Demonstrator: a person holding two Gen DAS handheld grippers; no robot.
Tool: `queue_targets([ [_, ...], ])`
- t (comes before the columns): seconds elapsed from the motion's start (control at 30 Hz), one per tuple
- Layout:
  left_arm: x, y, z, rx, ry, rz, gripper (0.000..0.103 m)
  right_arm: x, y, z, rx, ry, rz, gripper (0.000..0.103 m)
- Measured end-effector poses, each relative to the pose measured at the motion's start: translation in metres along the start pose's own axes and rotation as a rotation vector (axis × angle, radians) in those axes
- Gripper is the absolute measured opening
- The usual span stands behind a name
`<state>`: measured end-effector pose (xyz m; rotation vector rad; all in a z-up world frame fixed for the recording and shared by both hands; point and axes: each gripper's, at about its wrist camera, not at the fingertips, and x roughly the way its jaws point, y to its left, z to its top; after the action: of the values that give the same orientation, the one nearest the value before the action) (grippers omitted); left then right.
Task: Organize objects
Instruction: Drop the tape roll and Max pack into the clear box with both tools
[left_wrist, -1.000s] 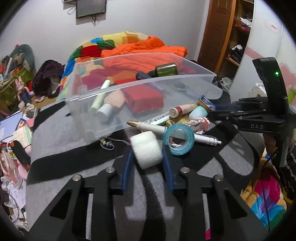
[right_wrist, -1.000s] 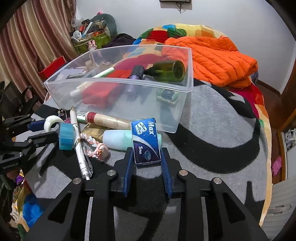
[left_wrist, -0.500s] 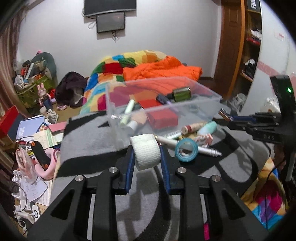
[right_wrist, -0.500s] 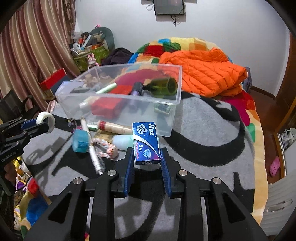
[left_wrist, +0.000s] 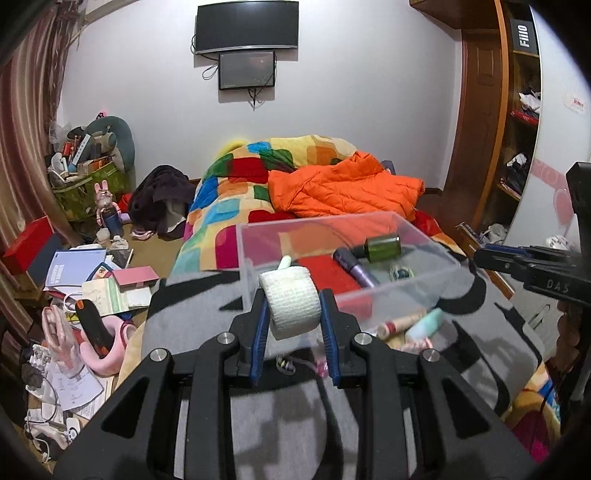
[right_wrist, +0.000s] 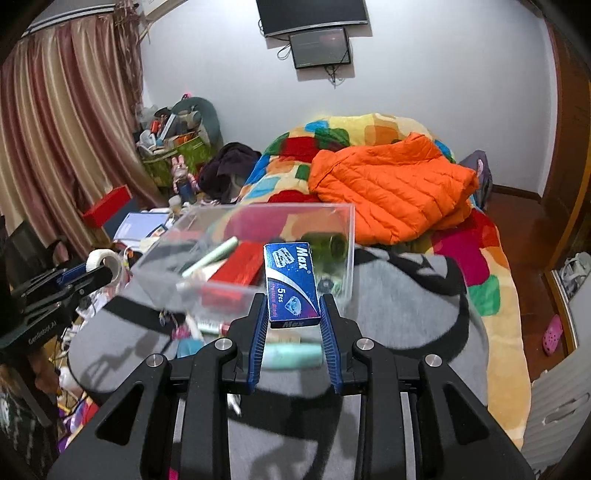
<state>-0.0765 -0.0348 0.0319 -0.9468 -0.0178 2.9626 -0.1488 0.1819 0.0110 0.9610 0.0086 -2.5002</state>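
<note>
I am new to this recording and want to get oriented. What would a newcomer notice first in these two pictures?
First, each hand-held gripper holds something: the left hand-held gripper clamps a white tape roll, and the right hand-held gripper clamps a blue box. Just beyond them a clear bin sits on a grey blanket, already holding a green bottle. Behind it, an orange jacket lies on the bed.

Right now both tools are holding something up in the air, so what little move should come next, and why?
Probably carry both forward over the clear plastic bin and let go. The left tool is clamped on the white roll of bandage tape, the right tool on the blue Max box, both off the grey blanket, and the bin already holds sorted things.
</note>
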Motion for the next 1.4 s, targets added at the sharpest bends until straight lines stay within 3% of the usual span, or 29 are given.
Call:
queue_targets([
  [0.3,0.036,-0.004,0.023,0.000,0.034,0.001,0.027,0.027,0.013,0.023,-0.001,0.005,0.003,0.026],
  [0.47,0.062,-0.004,0.028,-0.021,0.085,-0.040,0.027,0.051,0.015,0.030,0.007,0.062,0.016,0.026],
  [0.73,0.099,-0.010,0.027,-0.014,0.174,-0.060,0.027,0.096,0.008,0.029,0.010,0.163,-0.033,0.026],
  [0.93,0.111,-0.013,0.023,-0.018,0.221,-0.074,0.027,0.110,0.010,0.023,0.010,0.205,-0.009,0.026],
  [1.1,0.104,-0.018,0.021,0.006,0.215,-0.069,0.027,0.105,0.013,0.022,0.000,0.203,0.007,0.026],
  [1.17,0.096,-0.021,0.021,0.019,0.196,-0.065,0.030,0.099,0.013,0.021,-0.008,0.194,0.008,0.026],
  [1.33,0.071,-0.025,0.021,0.035,0.140,-0.063,0.052,0.076,0.018,0.019,-0.031,0.153,0.014,0.026],
  [1.4,0.059,-0.029,0.016,0.051,0.119,-0.063,0.056,0.066,0.019,0.016,-0.039,0.141,0.025,0.028],
])
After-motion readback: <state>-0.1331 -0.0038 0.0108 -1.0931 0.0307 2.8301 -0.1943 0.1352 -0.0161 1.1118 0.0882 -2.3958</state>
